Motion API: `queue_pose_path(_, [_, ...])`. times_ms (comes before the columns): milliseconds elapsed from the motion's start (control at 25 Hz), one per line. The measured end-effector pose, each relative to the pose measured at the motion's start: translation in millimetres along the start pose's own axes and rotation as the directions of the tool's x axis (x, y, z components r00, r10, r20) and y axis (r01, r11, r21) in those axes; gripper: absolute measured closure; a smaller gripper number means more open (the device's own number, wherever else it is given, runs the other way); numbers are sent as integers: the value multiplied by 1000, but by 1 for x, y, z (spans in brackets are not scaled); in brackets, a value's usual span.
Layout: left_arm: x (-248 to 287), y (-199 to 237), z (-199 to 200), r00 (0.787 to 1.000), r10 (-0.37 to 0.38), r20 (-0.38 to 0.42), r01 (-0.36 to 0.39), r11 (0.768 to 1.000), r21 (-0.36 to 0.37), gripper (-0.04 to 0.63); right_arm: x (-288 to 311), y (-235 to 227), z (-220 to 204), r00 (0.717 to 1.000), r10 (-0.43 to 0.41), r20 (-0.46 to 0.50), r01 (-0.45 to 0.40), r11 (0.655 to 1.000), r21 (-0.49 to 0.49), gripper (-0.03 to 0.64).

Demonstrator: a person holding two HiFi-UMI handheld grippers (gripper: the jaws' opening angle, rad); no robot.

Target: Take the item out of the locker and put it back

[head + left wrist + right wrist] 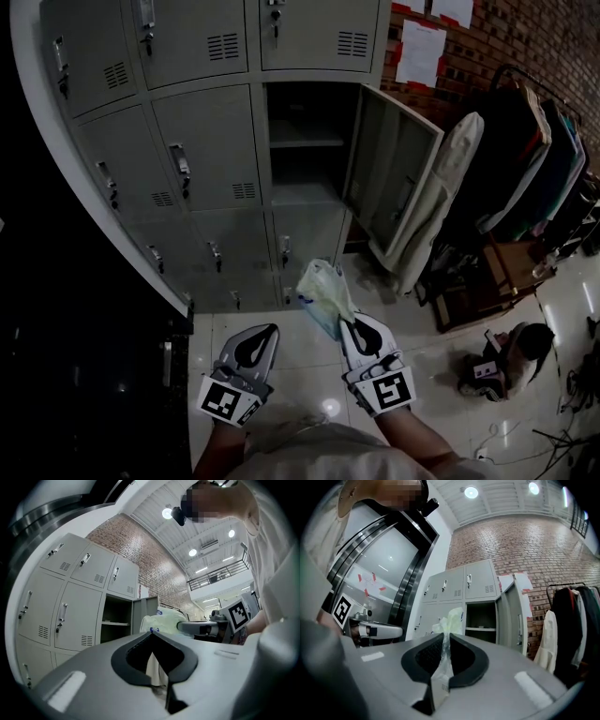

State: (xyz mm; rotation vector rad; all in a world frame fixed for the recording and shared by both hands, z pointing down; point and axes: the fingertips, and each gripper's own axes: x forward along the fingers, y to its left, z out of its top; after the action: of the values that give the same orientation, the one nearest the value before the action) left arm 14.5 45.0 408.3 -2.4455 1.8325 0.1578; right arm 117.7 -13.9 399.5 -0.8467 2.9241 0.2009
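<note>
Right claw (350,322) holds bag (322,292) clear of locker door (394,173).

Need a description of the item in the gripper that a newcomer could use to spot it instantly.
Start at the grey locker bank with one door swung open. Just below it, the right gripper pinches a crumpled plastic bag. It is pale greenish-white and translucent, and the left gripper beside it holds nothing.

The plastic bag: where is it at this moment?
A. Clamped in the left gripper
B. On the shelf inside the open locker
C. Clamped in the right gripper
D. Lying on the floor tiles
C: the plastic bag is pinched between the closed jaws of the right gripper, in front of the open locker, not inside it.
</note>
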Motion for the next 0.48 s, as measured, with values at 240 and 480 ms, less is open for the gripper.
queue_pose_path(240, [-6,7,6,999,24,24,-24,1000,-4,592,4,-5,-2,1000,-25,-1,25,1000,16,606])
queue_pose_path(480, [-1,14,3,998,45,42,-46,999,21,592,17,-13,-12,1000,-12,-6,12,1000,14,606])
